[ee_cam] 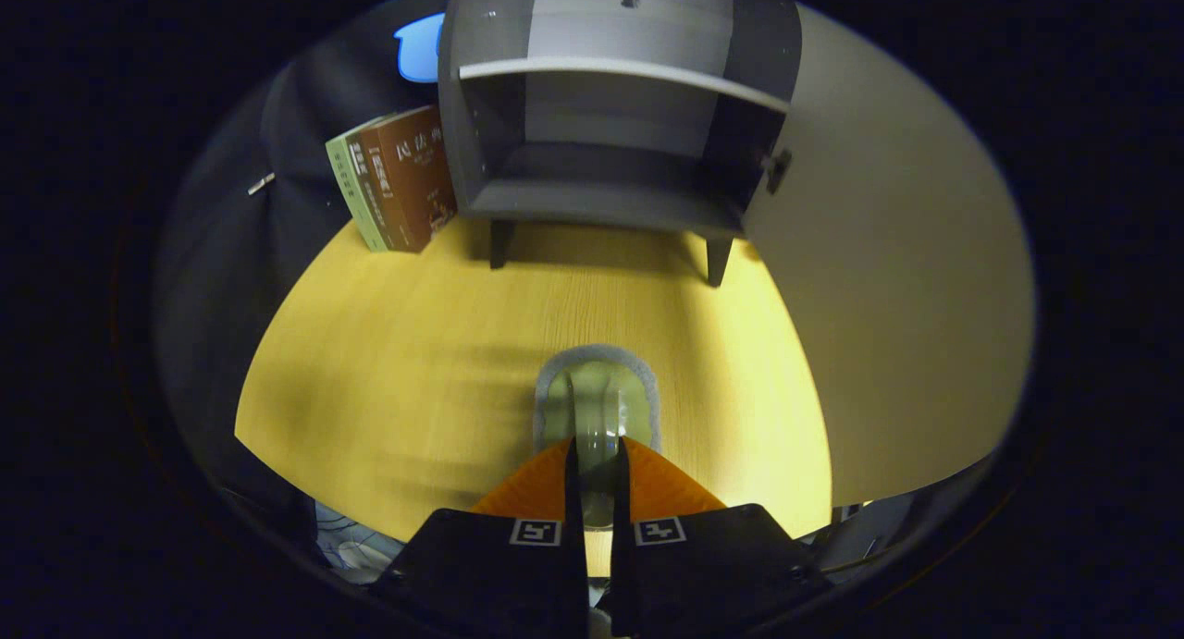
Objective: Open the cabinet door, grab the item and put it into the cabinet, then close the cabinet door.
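Note:
A small grey cabinet (pixel 610 112) on short legs stands at the far side of the yellow wooden table (pixel 388 343). Its pale door (pixel 888 251) is swung wide to the right, showing a bare lower compartment under one shelf. My gripper (pixel 597 447) is shut on a pale green cup-like item (pixel 599 403) with a grey rim, and both fingers pinch its near wall. The item hangs just ahead of the fingertips, over the middle of the table and well short of the cabinet. Whether it touches the table I cannot tell.
A brown and green book (pixel 398 186) leans against the cabinet's left side. The open door takes up the room to the right of the cabinet. Bare tabletop lies between the item and the cabinet legs (pixel 717 260).

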Motion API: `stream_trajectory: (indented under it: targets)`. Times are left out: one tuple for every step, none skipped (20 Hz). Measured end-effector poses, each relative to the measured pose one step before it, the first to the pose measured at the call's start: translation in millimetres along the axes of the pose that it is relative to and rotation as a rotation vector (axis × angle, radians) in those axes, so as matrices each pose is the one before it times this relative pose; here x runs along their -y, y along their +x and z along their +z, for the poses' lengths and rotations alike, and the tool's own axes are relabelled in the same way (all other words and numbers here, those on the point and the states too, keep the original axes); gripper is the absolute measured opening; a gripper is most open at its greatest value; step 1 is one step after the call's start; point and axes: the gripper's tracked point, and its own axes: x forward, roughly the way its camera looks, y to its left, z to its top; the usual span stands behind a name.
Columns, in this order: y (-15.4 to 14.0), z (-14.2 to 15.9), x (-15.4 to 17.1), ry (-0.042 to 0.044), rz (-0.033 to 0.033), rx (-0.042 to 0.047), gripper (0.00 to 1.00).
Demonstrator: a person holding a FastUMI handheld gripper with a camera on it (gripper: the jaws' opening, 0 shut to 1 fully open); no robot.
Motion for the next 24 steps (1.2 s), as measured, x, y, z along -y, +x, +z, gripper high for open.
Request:
stream_trajectory:
  targets:
    - [-8.20,17.62,-2.24,0.00240,-0.01112,0.03889,0.14]
    - [-9.77,19.34,-2.21,0.00693,-0.00617,0.04073,0.14]
    - [-8.01,19.07,-3.07,0.00669,-0.00548,0.04348,0.14]
    - [-5.72,19.60,-3.90,0.00191,-0.00569,0.04331,0.14]
    - [-7.27,19.93,-1.67,-0.00147,-0.00939,0.04119,0.14]
    - [-4.86,20.32,-1.60,0.00264,-0.00896,0.04230,0.14]
    - [-3.25,21.20,-3.53,0.00988,-0.00239,0.04825,0.14]
    - [-2.81,22.32,-4.06,0.01549,0.00029,0.04865,0.14]
    - [-2.10,16.98,-3.31,0.01395,0.00253,0.03440,0.14]
    - [-1.59,17.67,-1.10,0.00908,-0.00039,0.03387,0.14]
    - [-0.37,16.18,-1.10,0.00088,0.00006,0.03056,0.14]
    - [4.43,17.95,0.15,-0.00107,-0.00016,0.03037,0.14]
    - [1.36,15.21,-0.36,-0.00079,0.00183,0.03239,0.14]
    - [8.04,14.13,1.40,-0.00339,0.00047,0.02632,0.13]
    - [9.61,14.90,1.68,-0.00420,0.00551,0.02491,0.14]
    - [11.05,14.51,1.58,-0.00413,0.00749,0.02550,0.14]
    - [12.28,12.67,1.79,-0.00720,0.00681,0.02407,0.14]
    - [13.75,9.08,1.75,-0.00657,0.00851,0.02170,0.14]
    - [15.94,8.18,2.14,0.00392,0.01014,0.01249,0.14]
    - [17.50,7.88,2.06,0.01260,0.00901,0.00921,0.13]
    - [18.71,5.43,2.59,0.01467,0.00506,0.00488,0.13]
    - [19.20,2.58,4.98,0.01056,0.00041,-0.00425,0.13]
    - [18.97,-0.44,1.29,0.00334,0.00607,-0.01397,0.13]
    - [20.66,-2.64,-0.44,-0.00255,0.00537,-0.01856,0.13]
